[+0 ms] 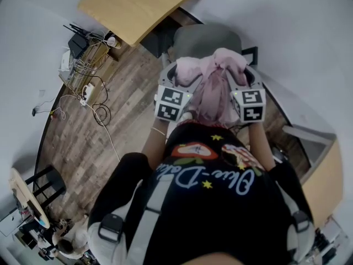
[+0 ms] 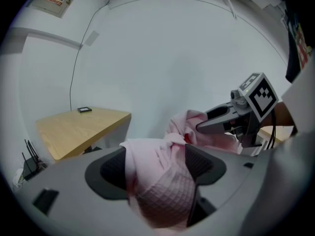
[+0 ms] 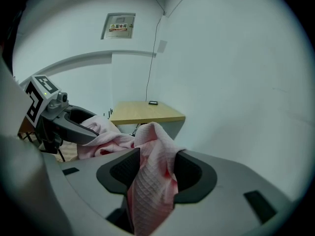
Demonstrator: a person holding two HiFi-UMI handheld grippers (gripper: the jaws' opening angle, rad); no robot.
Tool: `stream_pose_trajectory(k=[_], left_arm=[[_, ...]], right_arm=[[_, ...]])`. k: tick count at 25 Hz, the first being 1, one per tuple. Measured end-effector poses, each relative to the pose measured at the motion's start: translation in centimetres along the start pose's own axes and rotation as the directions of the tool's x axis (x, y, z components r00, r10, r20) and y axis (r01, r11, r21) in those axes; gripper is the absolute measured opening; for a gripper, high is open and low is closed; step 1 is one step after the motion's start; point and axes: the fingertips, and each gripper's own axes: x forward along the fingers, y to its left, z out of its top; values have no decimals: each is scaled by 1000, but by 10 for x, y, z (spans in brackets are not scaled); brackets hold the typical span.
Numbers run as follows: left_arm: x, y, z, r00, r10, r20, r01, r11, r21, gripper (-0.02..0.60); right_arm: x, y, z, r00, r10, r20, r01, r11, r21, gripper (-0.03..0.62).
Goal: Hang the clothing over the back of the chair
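Note:
A pink quilted garment (image 1: 212, 84) lies bunched along the near edge of a grey chair (image 1: 207, 38) and hangs down toward me. My left gripper (image 1: 185, 76) is at its left end and my right gripper (image 1: 241, 77) at its right end. In the left gripper view the jaws of the left gripper (image 2: 155, 166) stand wide, with a loose fold of the garment (image 2: 162, 188) lying between them. The right gripper (image 3: 156, 167) is also wide open, and a fold of the garment (image 3: 150, 193) drapes between its pads. Most of the chair is hidden by the cloth and my body.
A wooden desk (image 1: 138, 4) stands beyond the chair against the white wall. Cables and small devices (image 1: 88, 65) lie on the wood floor at the left. Another wooden tabletop (image 1: 325, 175) is at the right, and a black stool (image 1: 47, 184) at the lower left.

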Motion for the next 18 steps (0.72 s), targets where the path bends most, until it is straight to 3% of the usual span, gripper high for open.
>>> stream_pose_trajectory(k=[6, 12, 18], left_arm=[[-9, -1, -2, 1000, -6, -6, 6, 1000, -24, 408], [-32, 8, 23, 996, 16, 92, -8, 996, -91, 408], [-43, 3, 35, 991, 8, 136, -8, 1000, -2, 407]], right_arm=[[-6, 2, -1, 1000, 3, 9, -4, 999, 32, 183], [-20, 3, 20, 995, -24, 95, 20, 999, 39, 184], [-31, 13, 48, 978, 0, 208, -9, 999, 41, 183]])
